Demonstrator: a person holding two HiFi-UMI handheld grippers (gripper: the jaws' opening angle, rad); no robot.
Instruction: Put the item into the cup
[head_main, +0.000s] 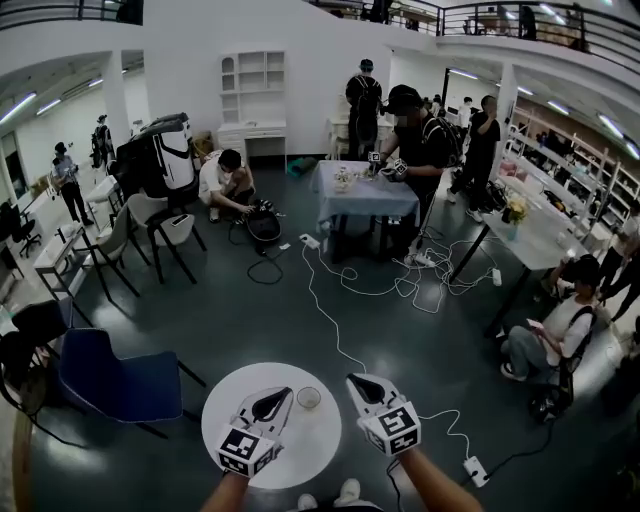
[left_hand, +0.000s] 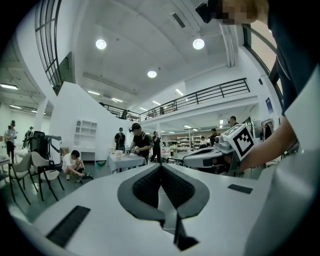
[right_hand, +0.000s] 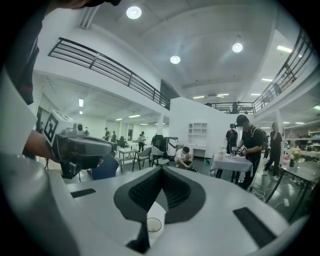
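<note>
Black ribbed pads (left_hand: 147, 186) of left gripper (head_main: 283, 395) pressed together on nothing; right gripper (head_main: 356, 381) likewise shut, empty. Held flanking small pale cup (head_main: 309, 397) on round white table (head_main: 322, 442), presumably leaving its mouth clear. Item not visible; possibly inside.

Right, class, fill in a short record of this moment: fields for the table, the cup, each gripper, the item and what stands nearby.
table: round white table on a dark floor
cup: small cup, upright on the table, between the two grippers; contents too small to tell
left gripper: left gripper, jaws together, nothing between them, left of the cup
right gripper: right gripper, jaws together, nothing held, right of the cup
item: none seen in either gripper
nearby: blue chair, left of the table
</note>
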